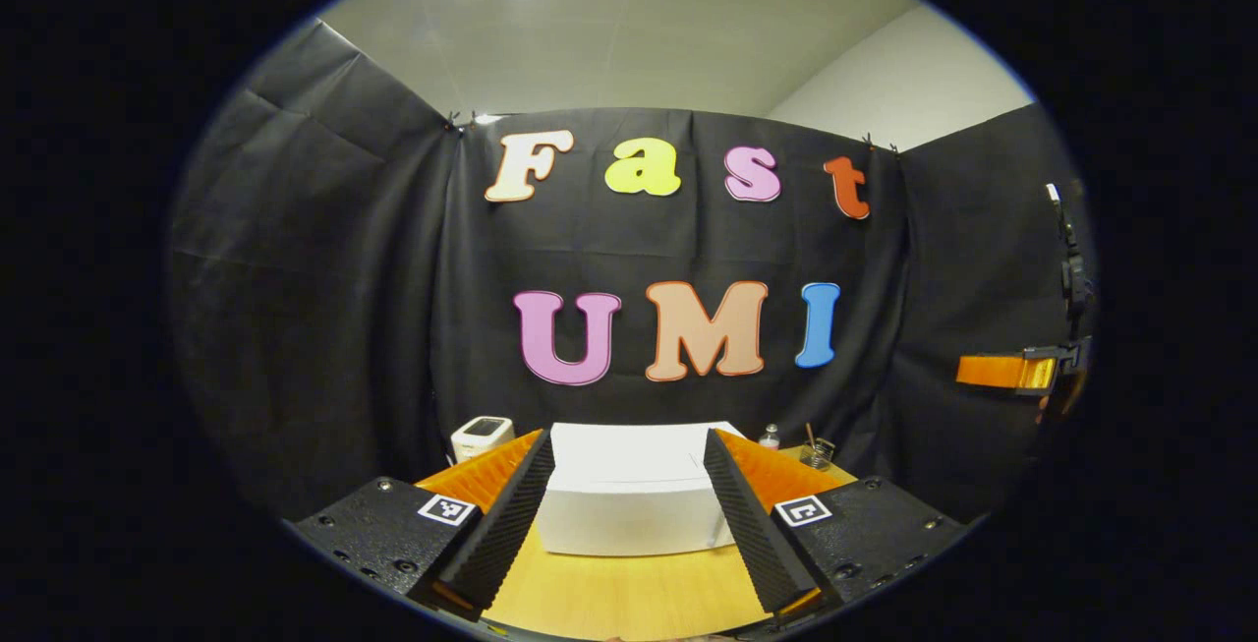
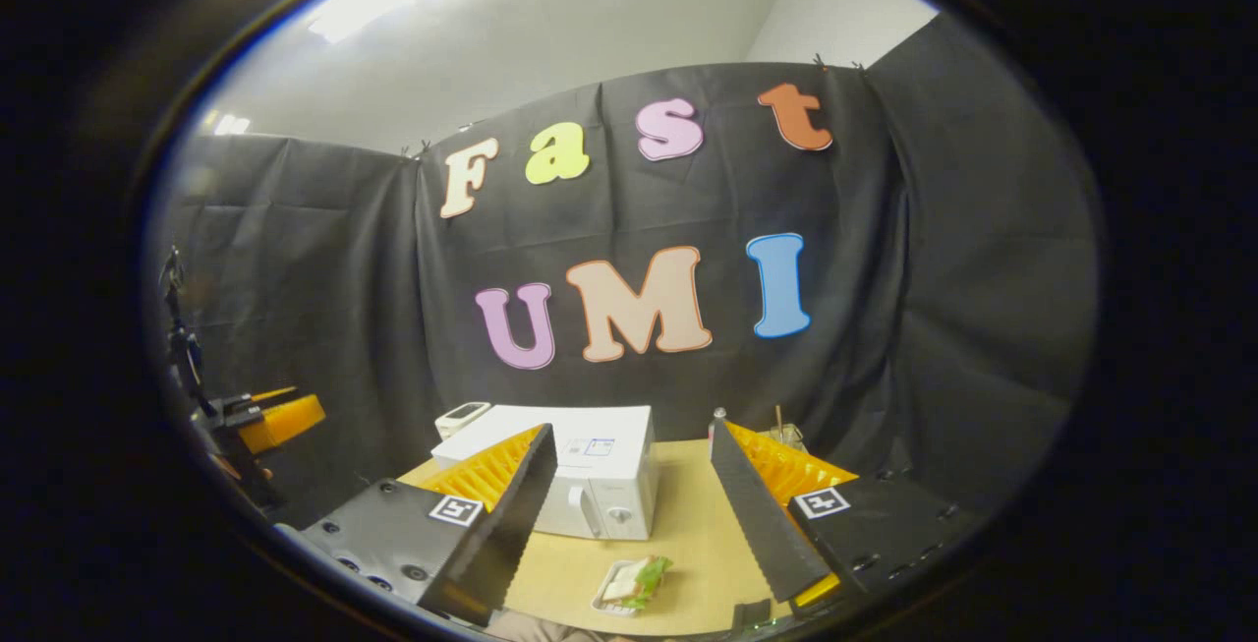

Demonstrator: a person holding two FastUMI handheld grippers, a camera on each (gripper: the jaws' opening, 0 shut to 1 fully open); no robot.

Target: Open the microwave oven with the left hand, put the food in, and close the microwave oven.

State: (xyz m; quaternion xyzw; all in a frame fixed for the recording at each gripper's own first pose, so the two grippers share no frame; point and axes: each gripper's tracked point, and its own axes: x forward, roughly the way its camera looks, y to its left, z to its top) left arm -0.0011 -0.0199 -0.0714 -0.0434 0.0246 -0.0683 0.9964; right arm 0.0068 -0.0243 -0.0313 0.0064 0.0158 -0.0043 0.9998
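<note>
Well above the table, the left gripper hangs with its two fingers spread wide apart and nothing between them. Past its fingertips, at about 6 o'clock in the left gripper view, sits the white microwave oven — here a plain white box on the wooden tabletop, its door not discernible from this side. A small white device stands behind it at roughly 7 o'clock, and a little bottle and a wire holder rest toward 5 o'clock near the black cloth wall. Far out at 3 o'clock the other gripper shows at the edge of that view.

In the right gripper view, the right gripper is likewise held with fingers wide apart, gripping nothing. The microwave oven lies ahead of it, slightly toward 7 o'clock, its door shut, with the handle and a knob on the face turned to the camera. The food — a sandwich with green leaf in a small clear tray — lies on the table at 6 o'clock, just in front of the oven and apart from it, between the two fingers but well below them. At 9 o'clock the left gripper appears at the edge.
</note>
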